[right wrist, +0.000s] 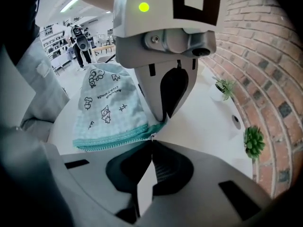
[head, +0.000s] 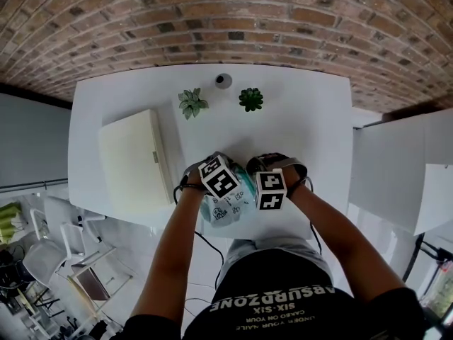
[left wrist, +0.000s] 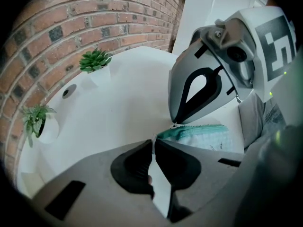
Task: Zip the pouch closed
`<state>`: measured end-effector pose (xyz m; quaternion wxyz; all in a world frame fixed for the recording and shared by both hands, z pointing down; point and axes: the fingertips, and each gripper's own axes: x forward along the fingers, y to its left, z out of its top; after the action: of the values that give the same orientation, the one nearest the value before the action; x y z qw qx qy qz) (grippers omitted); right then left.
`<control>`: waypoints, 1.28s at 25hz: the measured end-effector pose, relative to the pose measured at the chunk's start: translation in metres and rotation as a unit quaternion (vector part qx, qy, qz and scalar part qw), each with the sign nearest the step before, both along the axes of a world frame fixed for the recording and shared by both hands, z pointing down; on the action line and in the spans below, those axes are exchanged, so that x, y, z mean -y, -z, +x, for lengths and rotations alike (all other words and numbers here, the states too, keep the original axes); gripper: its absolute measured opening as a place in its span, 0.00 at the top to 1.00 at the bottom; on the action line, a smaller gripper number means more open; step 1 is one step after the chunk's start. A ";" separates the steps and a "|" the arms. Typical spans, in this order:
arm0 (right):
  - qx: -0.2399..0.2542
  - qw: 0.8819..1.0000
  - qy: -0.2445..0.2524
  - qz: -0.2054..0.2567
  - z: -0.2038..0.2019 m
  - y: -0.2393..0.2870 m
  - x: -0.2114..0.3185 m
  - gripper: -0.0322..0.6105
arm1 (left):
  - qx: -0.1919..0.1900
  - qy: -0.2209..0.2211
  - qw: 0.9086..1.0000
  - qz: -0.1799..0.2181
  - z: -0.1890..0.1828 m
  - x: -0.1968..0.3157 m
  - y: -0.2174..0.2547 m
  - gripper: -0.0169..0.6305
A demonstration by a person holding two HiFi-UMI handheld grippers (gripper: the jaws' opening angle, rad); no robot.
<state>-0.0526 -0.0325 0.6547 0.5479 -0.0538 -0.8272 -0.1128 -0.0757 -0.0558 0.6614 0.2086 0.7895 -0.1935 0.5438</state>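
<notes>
Quick pass from my remote seat: the white surface [head: 297, 119] sat flush against a red brick wall [head: 226, 20]. At its far edge stood two small potted succulents, a paler one [head: 192, 103] and a darker one [head: 250, 99], with a small grey round puck [head: 224, 81] between them and nearer the wall. A flat cream case [head: 134, 161] lay closed on the surface's left part. The pouch [right wrist: 111, 108], pale check fabric with little doodles and a teal zip, lay at the near edge, right in front of me. The left claw [left wrist: 154, 143] was pinched closed on the pouch's teal corner. The right claw [right wrist: 151, 142] was closed too, tips on the small metal zip pull [right wrist: 152, 136] at that same end. The two claws were almost touching, and the zip teeth looked joined along the stretch I could see. A white cabinet [head: 403, 168] stood to the right of the surface, and white chairs and clutter [head: 64, 253] were on the floor to the left. Behind me was an open, lit workroom with a person [right wrist: 85, 46] standing far off.
</notes>
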 end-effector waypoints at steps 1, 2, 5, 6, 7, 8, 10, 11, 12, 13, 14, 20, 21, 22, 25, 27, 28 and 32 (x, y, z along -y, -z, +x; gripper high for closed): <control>0.000 1.000 -0.003 -0.003 0.001 0.000 -0.001 0.95 | 0.000 0.002 1.000 0.001 0.000 0.000 0.000 0.93; 0.000 1.000 -0.004 -0.002 0.002 0.001 -0.002 0.95 | 0.000 0.004 1.000 0.002 0.000 0.000 0.000 0.93; 0.002 1.000 -0.004 0.004 0.004 0.002 -0.002 0.95 | 0.001 0.006 1.000 0.009 0.000 0.001 0.000 0.93; 0.005 1.000 -0.005 0.009 0.004 0.003 -0.001 0.95 | 0.001 0.007 1.000 0.010 -0.001 0.001 0.000 0.93; 0.008 1.000 -0.008 0.011 0.004 0.004 0.000 0.95 | 0.001 0.009 1.000 0.012 -0.001 0.000 0.000 0.93; 0.009 1.000 -0.011 0.009 0.004 0.005 -0.001 0.95 | -0.001 0.011 1.000 0.012 0.000 0.000 0.000 0.93; 0.008 1.000 -0.011 -0.001 0.005 0.005 -0.003 0.95 | -0.001 0.014 1.000 0.013 0.000 0.000 0.000 0.93; 0.006 1.000 -0.009 -0.004 0.005 0.005 -0.004 0.95 | -0.001 0.014 1.000 0.013 0.000 0.000 0.000 0.93; 0.005 1.000 -0.007 -0.004 0.006 0.005 -0.005 0.95 | -0.001 0.014 1.000 0.013 0.000 0.000 0.001 0.93; 0.005 1.000 -0.006 -0.003 0.006 0.005 -0.005 0.95 | -0.001 0.015 1.000 0.012 0.000 0.000 0.001 0.93; 0.005 1.000 -0.006 -0.003 0.006 0.006 -0.005 0.95 | -0.001 0.016 1.000 0.011 -0.001 0.000 0.001 0.93; 0.001 1.000 -0.004 -0.007 0.007 0.006 -0.008 0.95 | -0.003 0.019 1.000 0.009 0.000 0.000 0.000 0.93; 0.002 1.000 -0.005 -0.004 0.008 0.006 -0.008 0.95 | -0.003 0.018 1.000 0.009 0.000 0.000 0.000 0.93; 0.003 1.000 -0.006 -0.001 0.008 0.006 -0.008 0.95 | -0.003 0.018 1.000 0.010 0.000 0.000 0.000 0.93; 0.003 1.000 -0.007 0.005 0.007 0.007 -0.006 0.95 | -0.004 0.017 1.000 0.011 0.000 0.000 0.001 0.93; 0.002 1.000 -0.007 -0.003 0.007 0.007 -0.009 0.95 | -0.005 0.017 1.000 0.010 0.000 0.000 0.001 0.93; -0.001 1.000 -0.005 -0.011 0.008 0.007 -0.012 0.95 | -0.005 0.017 1.000 0.010 0.000 0.000 0.001 0.93; -0.010 1.000 0.006 -0.024 0.012 0.005 -0.020 0.95 | -0.005 0.016 1.000 0.012 0.000 0.000 0.001 0.93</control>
<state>-0.0405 -0.0128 0.6494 0.5537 -0.0726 -0.8241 -0.0954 -0.0762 -0.0560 0.6604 0.2092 0.7911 -0.2118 0.5344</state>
